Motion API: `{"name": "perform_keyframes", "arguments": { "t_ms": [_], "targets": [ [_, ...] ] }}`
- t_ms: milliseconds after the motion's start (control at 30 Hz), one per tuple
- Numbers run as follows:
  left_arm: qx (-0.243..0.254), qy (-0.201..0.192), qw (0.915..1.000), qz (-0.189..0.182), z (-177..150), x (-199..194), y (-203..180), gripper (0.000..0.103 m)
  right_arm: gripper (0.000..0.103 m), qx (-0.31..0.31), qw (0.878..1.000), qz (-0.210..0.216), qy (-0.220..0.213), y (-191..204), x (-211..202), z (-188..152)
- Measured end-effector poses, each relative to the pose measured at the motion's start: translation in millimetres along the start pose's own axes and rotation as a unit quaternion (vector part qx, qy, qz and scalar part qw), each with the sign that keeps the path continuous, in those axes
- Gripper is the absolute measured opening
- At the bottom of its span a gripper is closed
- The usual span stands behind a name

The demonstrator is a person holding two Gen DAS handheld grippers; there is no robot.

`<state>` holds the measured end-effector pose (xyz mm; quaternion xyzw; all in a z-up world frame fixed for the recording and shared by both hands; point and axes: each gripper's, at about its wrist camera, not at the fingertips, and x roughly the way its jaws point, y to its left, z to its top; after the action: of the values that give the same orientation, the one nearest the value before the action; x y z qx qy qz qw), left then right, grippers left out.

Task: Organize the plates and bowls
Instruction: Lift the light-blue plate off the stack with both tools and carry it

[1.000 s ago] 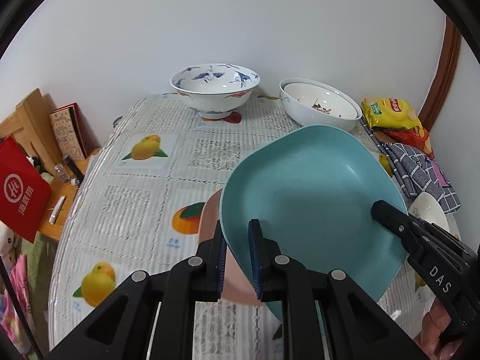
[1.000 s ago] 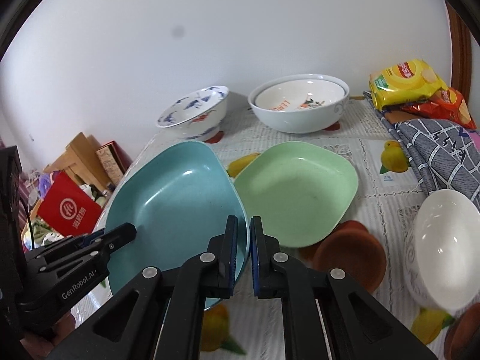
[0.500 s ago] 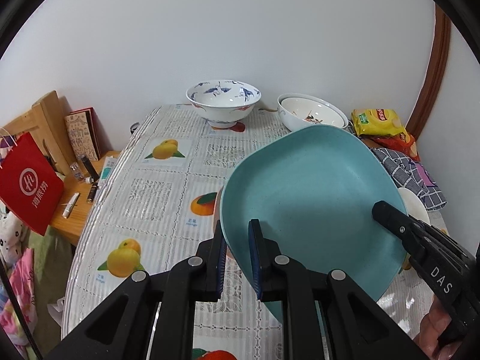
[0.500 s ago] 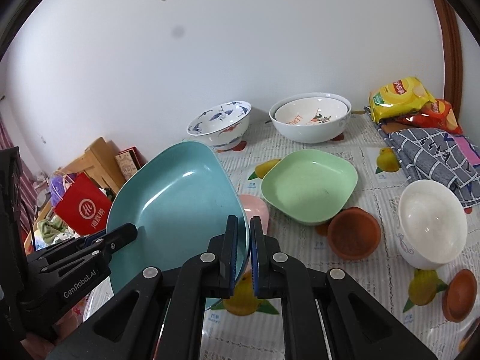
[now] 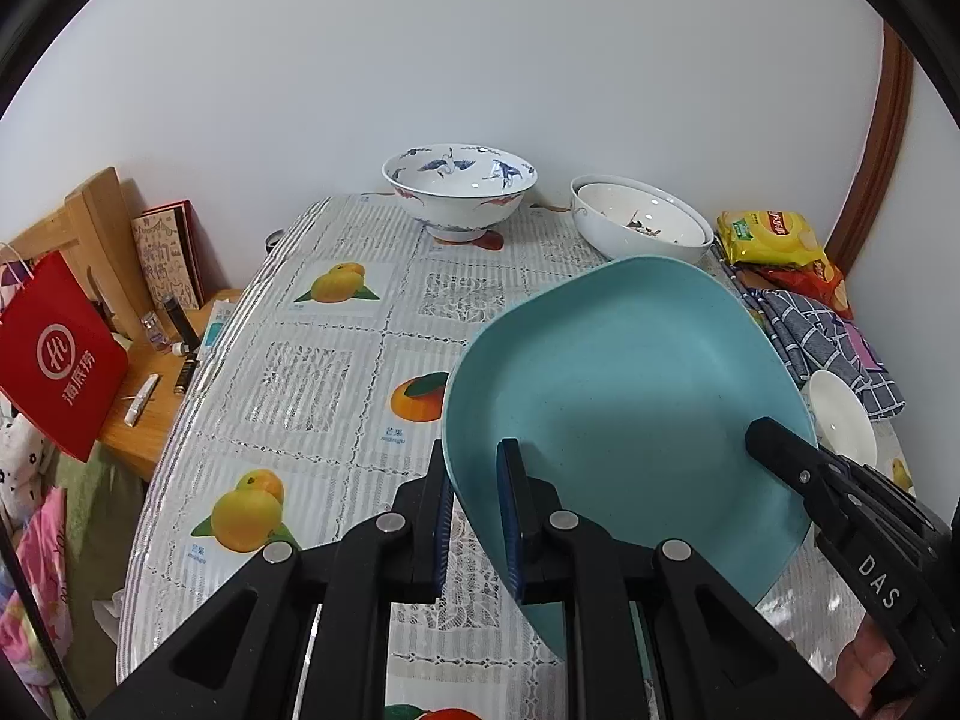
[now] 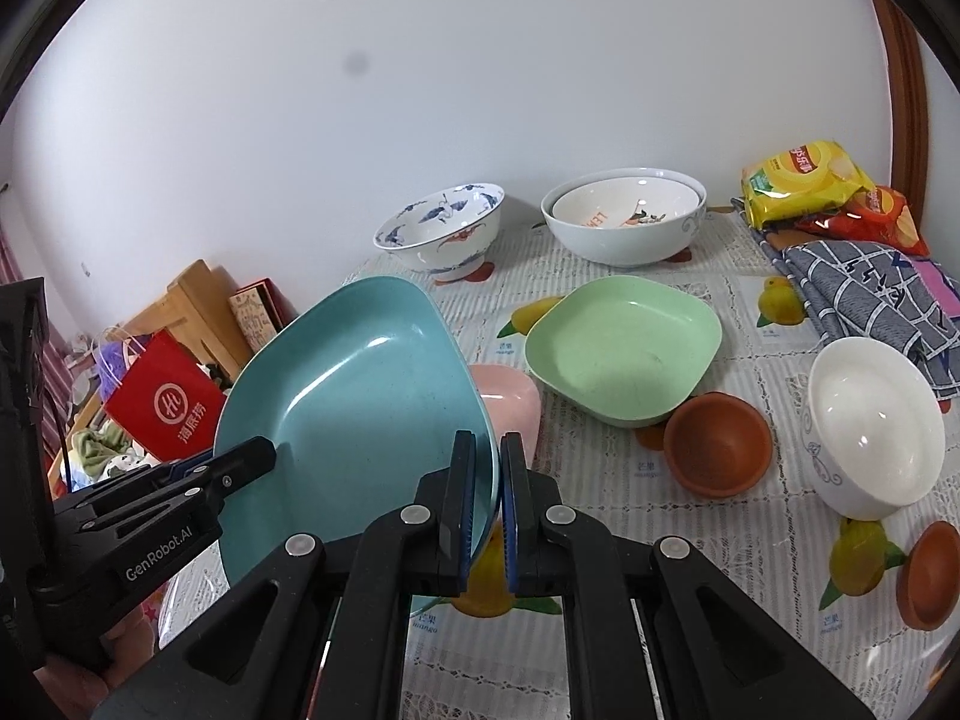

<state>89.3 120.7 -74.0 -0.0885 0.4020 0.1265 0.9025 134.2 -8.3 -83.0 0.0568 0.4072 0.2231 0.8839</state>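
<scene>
Two grippers: both on one teal plate (image 6: 360, 396), one at each edge.
Left hand-held gripper (image 5: 477, 516): clamped on plate's near-left rim, rim between its blue pads.
Right hand-held gripper (image 6: 486, 504): narrow, pinching plate's right rim.
Teal plate: lifted clear of desk (image 5: 300, 372), tilted, hollow facing cameras.
Pink plate (image 6: 510, 402): on desk, partly hidden behind teal plate.
Green plate (image 6: 624, 348): on desk right of pink plate, just beside it.
Brown bowl (image 6: 717, 450): near-right of green plate, touching or almost.
White bowl (image 6: 873, 426): right of brown bowl, tilted.
Blue-pattern bowl (image 5: 459, 189): far end of desk by wall.
Nested white bowls (image 6: 624, 213): far, right of blue-pattern bowl.
Chip bags (image 6: 804, 183): far right corner.
Checked cloth (image 6: 858, 288): right edge, near side of chip bags.
Red bag (image 5: 57, 354): left, off desk.
</scene>
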Motion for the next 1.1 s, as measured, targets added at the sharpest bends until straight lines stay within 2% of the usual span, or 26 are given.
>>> {"name": "perform_keyframes", "arguments": {
  "t_ms": [1100],
  "targets": [
    [0.001, 0.029, 0.9995, 0.008, 24, 84, 14, 0.014, 0.009, 0.016, 0.999, -0.025, 0.022, -5, 76, 3]
  ]
}}
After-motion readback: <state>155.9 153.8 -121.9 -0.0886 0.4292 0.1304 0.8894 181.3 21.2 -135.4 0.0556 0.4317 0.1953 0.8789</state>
